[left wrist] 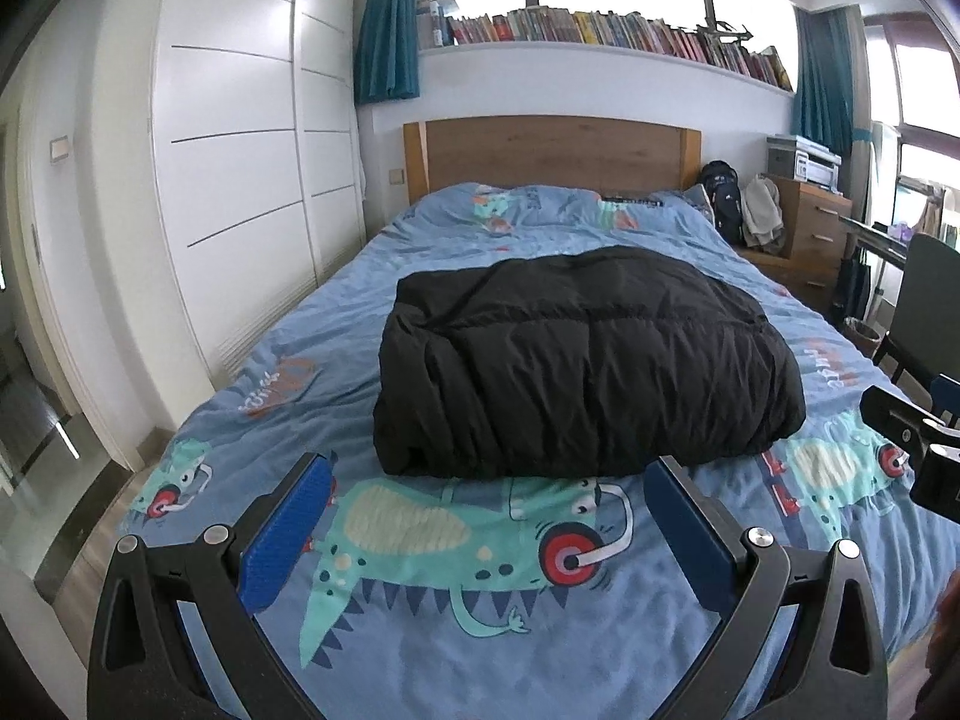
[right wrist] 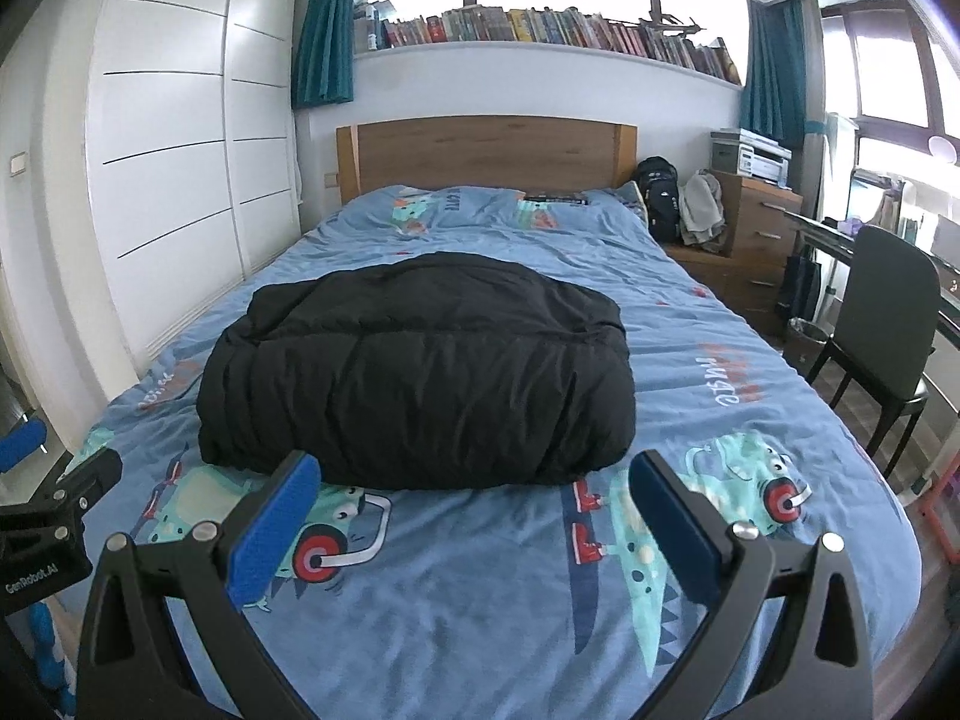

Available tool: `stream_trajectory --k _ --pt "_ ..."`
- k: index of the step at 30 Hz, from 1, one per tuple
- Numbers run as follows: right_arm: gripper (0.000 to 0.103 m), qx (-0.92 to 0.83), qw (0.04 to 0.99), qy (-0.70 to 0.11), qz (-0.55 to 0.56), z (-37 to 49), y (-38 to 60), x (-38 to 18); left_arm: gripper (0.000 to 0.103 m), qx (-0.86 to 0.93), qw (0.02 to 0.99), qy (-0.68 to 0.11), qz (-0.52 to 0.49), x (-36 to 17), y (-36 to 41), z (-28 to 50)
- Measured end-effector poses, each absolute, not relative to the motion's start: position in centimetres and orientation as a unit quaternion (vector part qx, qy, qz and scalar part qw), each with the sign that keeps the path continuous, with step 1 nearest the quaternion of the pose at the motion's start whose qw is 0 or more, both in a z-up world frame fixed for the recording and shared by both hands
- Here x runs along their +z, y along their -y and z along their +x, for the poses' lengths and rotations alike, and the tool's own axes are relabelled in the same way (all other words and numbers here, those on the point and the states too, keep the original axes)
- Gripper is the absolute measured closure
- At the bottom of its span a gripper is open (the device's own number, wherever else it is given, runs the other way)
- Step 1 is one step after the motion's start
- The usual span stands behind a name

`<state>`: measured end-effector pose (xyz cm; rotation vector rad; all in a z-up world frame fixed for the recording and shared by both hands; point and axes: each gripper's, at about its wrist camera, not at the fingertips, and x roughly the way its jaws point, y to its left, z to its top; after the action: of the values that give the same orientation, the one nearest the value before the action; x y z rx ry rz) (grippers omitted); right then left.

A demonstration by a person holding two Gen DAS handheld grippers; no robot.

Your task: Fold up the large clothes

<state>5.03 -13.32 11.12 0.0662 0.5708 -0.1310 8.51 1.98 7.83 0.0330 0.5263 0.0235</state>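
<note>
A black puffy jacket (left wrist: pixel 585 360) lies folded into a thick, rounded bundle near the middle of the bed (left wrist: pixel 420 630), on a blue cover printed with green cartoon dinosaurs. Its surface is quilted and wrinkled, with stitched seams running across the top, and its near edge curls under in soft creases. In the right wrist view the same jacket (right wrist: pixel 420 372) sits a little left of centre, its far part rising in a low hump.

The left gripper (left wrist: pixel 489 483) hangs above the cover just in front of the bundle, its blue-padded fingers spread wide and holding nothing. The right gripper (right wrist: pixel 474 477) is likewise spread wide and empty, near the jacket's front edge without touching it.

Sleeves, collar and zipper cannot be made out; the dark fabric swallows most detail. The jacket's underside and far side are hidden. Each gripper's body is cut off by the lower edge of its own view, and only a black part of the other gripper shows at the side of each.
</note>
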Motion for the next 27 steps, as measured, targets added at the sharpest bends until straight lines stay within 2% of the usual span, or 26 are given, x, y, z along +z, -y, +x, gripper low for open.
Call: stream_trajectory --k 27 --pt "0.0 -0.073 0.949 -0.304 0.039 5.7 14.9 8.8 0.001 0.037 0.957 -0.286 0.003 5.7 -3.6 9.7"
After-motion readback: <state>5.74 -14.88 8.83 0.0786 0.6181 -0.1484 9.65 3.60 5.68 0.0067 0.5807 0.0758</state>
